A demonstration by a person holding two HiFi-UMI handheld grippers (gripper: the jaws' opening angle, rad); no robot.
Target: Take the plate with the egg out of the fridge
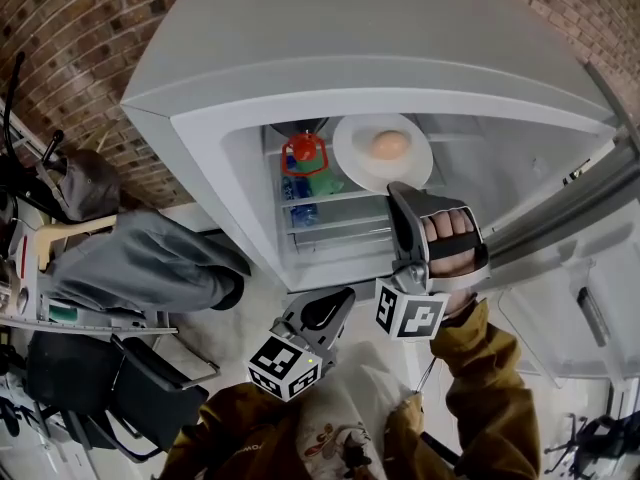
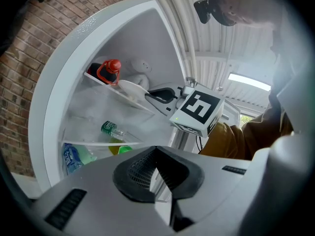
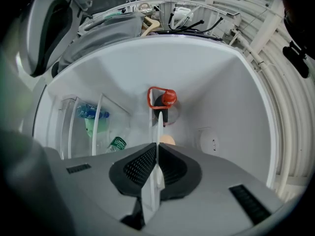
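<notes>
In the head view, a white plate (image 1: pixel 360 158) carrying a brown egg (image 1: pixel 389 145) sits at the front of the fridge's top shelf. My right gripper (image 1: pixel 399 192) is shut on the plate's near rim. In the right gripper view the plate (image 3: pixel 158 127) runs edge-on between the jaws of the right gripper (image 3: pixel 157 149), with the egg (image 3: pixel 168 140) just beyond. My left gripper (image 1: pixel 338 298) hangs lower, in front of the fridge, shut on nothing. In the left gripper view the left gripper (image 2: pixel 156 151) looks up at the plate (image 2: pixel 132 90).
A dark bottle with a red cap and ring (image 1: pixel 305 152) stands left of the plate on the same shelf. Water and green bottles (image 1: pixel 299 214) lie on the shelves below. The open fridge door (image 1: pixel 560 223) is at right. A chair with grey clothes (image 1: pixel 130 260) stands at left by a brick wall.
</notes>
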